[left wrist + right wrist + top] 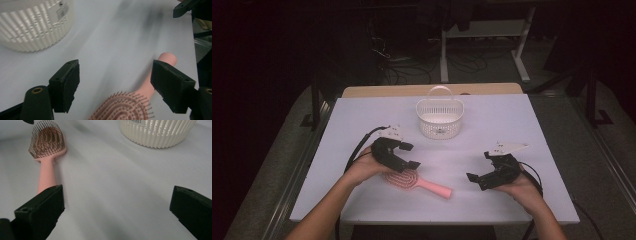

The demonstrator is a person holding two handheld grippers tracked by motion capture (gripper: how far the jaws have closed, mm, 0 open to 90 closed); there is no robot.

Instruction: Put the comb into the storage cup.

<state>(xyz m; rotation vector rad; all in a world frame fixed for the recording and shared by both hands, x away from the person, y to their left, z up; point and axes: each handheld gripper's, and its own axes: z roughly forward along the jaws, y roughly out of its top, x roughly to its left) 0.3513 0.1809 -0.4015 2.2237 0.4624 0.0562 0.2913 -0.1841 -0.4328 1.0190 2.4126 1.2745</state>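
high view, pink hairbrush [418, 182] flat, handle pointing right, left gripper [410, 155] and right gripper [480, 167] fingers apart

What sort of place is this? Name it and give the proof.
Probably a lab or workshop set up for recording. A white-topped table stands in a dark room, cables trail across the floor behind it, and a white metal bench frame stands beyond.

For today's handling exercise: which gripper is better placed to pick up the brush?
Left. The left gripper hangs open right over the brush; the right gripper sits farther off.
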